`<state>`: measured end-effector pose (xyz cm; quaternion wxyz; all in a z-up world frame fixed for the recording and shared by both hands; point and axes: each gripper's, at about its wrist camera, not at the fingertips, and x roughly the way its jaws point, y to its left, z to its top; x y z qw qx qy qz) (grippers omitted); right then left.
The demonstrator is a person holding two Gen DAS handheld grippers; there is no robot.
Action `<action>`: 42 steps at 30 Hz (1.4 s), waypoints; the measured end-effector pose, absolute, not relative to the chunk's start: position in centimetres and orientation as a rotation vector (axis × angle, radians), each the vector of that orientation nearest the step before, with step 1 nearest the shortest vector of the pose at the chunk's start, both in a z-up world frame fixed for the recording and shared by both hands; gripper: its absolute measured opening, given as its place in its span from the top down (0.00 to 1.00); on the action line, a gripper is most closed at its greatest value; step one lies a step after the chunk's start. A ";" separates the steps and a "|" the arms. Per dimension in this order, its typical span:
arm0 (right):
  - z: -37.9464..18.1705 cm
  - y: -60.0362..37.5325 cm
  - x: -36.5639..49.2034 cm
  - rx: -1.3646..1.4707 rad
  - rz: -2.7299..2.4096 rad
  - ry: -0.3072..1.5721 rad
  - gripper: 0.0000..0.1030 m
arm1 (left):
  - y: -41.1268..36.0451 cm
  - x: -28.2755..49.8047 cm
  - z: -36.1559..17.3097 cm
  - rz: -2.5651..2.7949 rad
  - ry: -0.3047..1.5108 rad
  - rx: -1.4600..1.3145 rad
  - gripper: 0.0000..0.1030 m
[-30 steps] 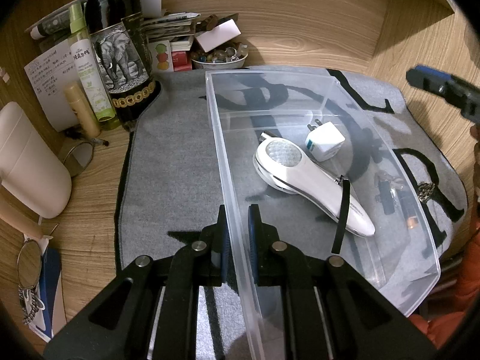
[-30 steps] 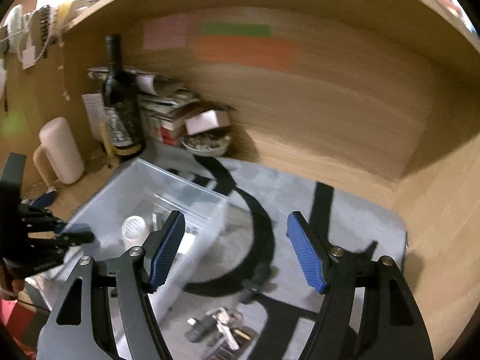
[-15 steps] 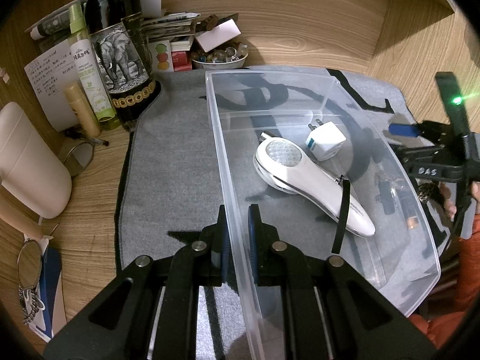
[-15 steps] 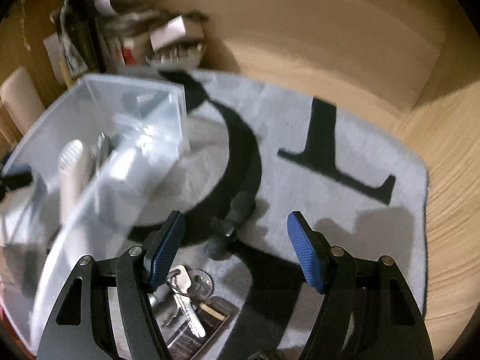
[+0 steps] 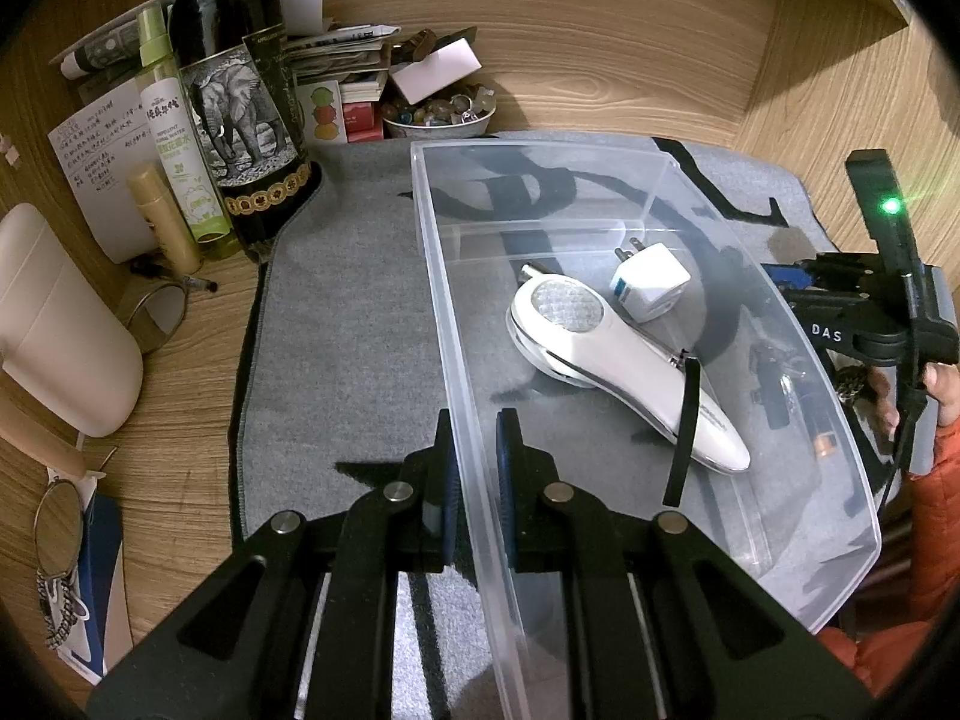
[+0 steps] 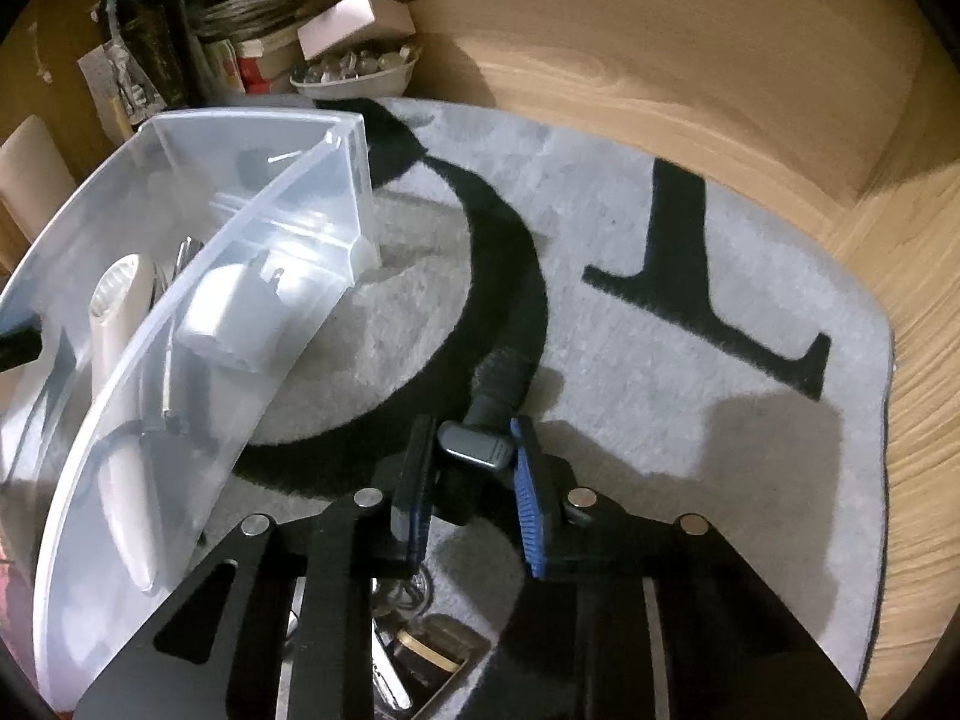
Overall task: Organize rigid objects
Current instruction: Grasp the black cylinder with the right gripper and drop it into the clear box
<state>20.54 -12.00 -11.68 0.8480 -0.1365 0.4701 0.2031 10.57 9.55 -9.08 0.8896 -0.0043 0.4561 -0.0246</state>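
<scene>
A clear plastic bin [image 5: 600, 147] sits on a grey mat [image 5: 348, 324]. My left gripper [image 5: 474, 468] is shut on the bin's near left wall. Inside lie a white handheld device [image 5: 606, 354] and a white plug adapter [image 5: 651, 291]. The bin also shows in the right wrist view [image 6: 180, 276]. My right gripper [image 6: 474, 450] is low over the mat beside the bin, shut on a dark grey key fob [image 6: 480, 441]. A bunch of keys [image 6: 408, 642] lies under the gripper body. The right gripper also shows in the left wrist view [image 5: 780, 279], beyond the bin's right wall.
A wine bottle [image 5: 240, 120], a green spray bottle [image 5: 174, 138], papers and a bowl of small items [image 5: 441, 117] stand at the back left against the wooden wall. A cream-coloured object [image 5: 54, 324] and round glasses [image 5: 57, 528] lie at the left.
My right gripper came down beside the bin and closed from wide open onto the key fob. The left gripper and the bin have not moved.
</scene>
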 end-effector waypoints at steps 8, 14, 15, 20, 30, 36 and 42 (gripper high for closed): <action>-8.9 -11.8 19.4 -0.260 0.440 0.911 0.79 | 9.6 10.6 -9.1 -0.051 0.947 -0.007 0.89; -5.5 -11.3 18.2 -0.248 0.472 0.812 0.79 | 9.6 10.6 -9.1 -0.051 0.947 -0.007 0.89; -4.9 -11.3 17.8 -0.246 0.479 0.796 0.79 | 9.6 10.5 -9.1 -0.052 0.947 -0.007 0.89; -2.2 -10.2 16.7 -0.244 0.520 0.715 0.79 | 9.6 10.5 -9.1 -0.052 0.947 -0.007 0.89; -0.8 -7.2 15.2 -0.273 0.623 0.652 0.79 | 9.6 10.5 -9.1 -0.052 0.947 -0.006 0.89; -2.8 -4.9 15.4 -0.310 0.668 0.707 0.79 | 9.6 10.5 -9.1 -0.052 0.947 -0.008 0.89; -5.2 -3.1 16.0 -0.352 0.691 0.779 0.79 | 9.6 10.5 -9.1 -0.052 0.947 -0.005 0.89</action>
